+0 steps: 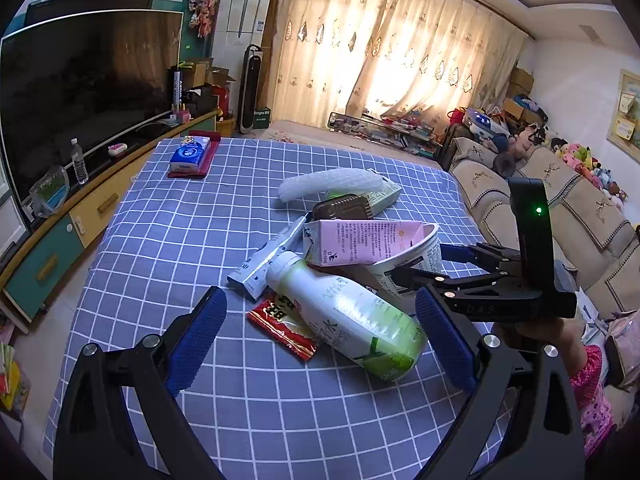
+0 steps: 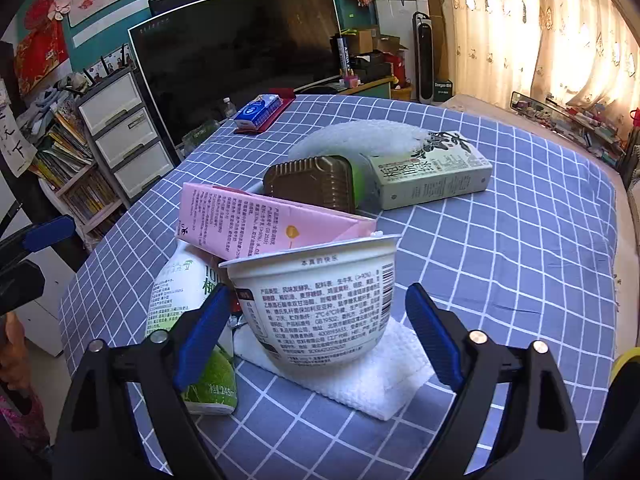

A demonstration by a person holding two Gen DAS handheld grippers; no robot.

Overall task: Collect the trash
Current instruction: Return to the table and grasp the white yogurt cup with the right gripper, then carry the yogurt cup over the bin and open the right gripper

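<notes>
A heap of trash lies on the blue checked tablecloth [image 1: 180,220]. My left gripper [image 1: 320,336] is open, and the green-and-white bottle [image 1: 344,316] lies on the cloth between its fingers, untouched. A red sachet [image 1: 280,324] and a white tube [image 1: 268,260] lie beside the bottle. My right gripper [image 2: 318,336] is open around a white yoghurt cup [image 2: 320,300], with a gap at each pad. The cup stands on a white paper towel [image 2: 360,376]. A pink carton [image 2: 260,220] leans on the cup's rim. Behind are a brown plastic tray [image 2: 312,180], a green tea carton [image 2: 432,172] and bubble wrap [image 1: 332,182].
A blue tissue pack [image 1: 190,154] rests on a red cloth at the table's far left corner. A large television [image 1: 80,88] on a low cabinet runs along the left. A sofa [image 1: 560,200] with soft toys lines the right. A person's patterned sleeve [image 1: 592,380] shows at the right edge.
</notes>
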